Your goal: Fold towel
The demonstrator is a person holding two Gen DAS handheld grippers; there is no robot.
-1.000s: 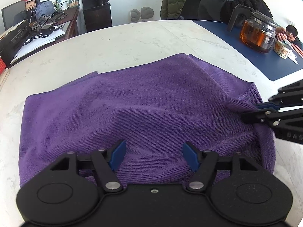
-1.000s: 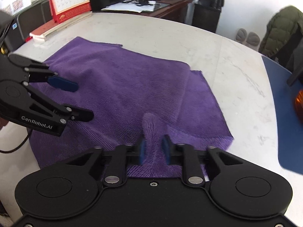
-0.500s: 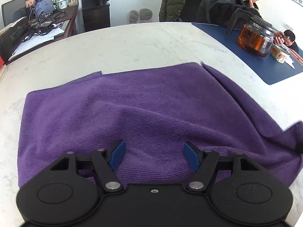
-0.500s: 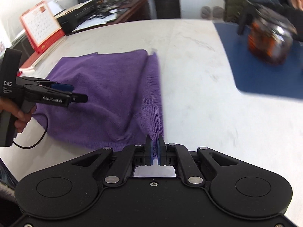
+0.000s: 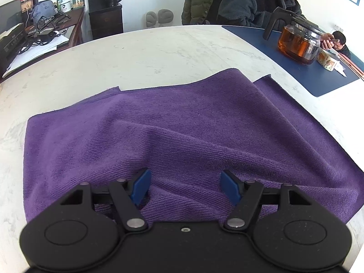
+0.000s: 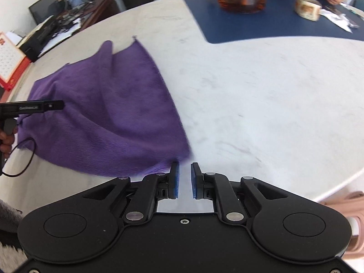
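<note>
Purple towel (image 5: 173,134) covers most of the left wrist view, lying rumpled on the pale marble table (image 5: 141,52). Left gripper (image 5: 185,187) hangs over its near edge with its jaws wide; the blue pads (image 5: 141,185) sit above the cloth with a low ridge of it between them, not pinched. A long crease runs from the middle toward the near right. Bare stone lies beyond the far edge and to the left. Far right, a blue mat (image 5: 302,72) carries a glass teapot (image 5: 298,43) and a small cup (image 5: 326,60), with seated people behind it. Against a second ago, the towel's right side has been drawn out toward the near right, and the right gripper has left this view.

Over in the right wrist view, the towel (image 6: 109,118) lies to the left, its nearest corner touching the outer side of the left pad (image 6: 175,179). Right gripper (image 6: 185,179) shows a narrow gap, its jaws opening, with only table showing between them. A second ago those pads pinched a fold of the cloth. Plenty of clear stone spreads right and ahead, as far as the mat (image 6: 261,29). Left gripper (image 6: 51,105) shows edge-on at the far left, over the towel's left part, with a hand (image 6: 5,142) below it.
</note>
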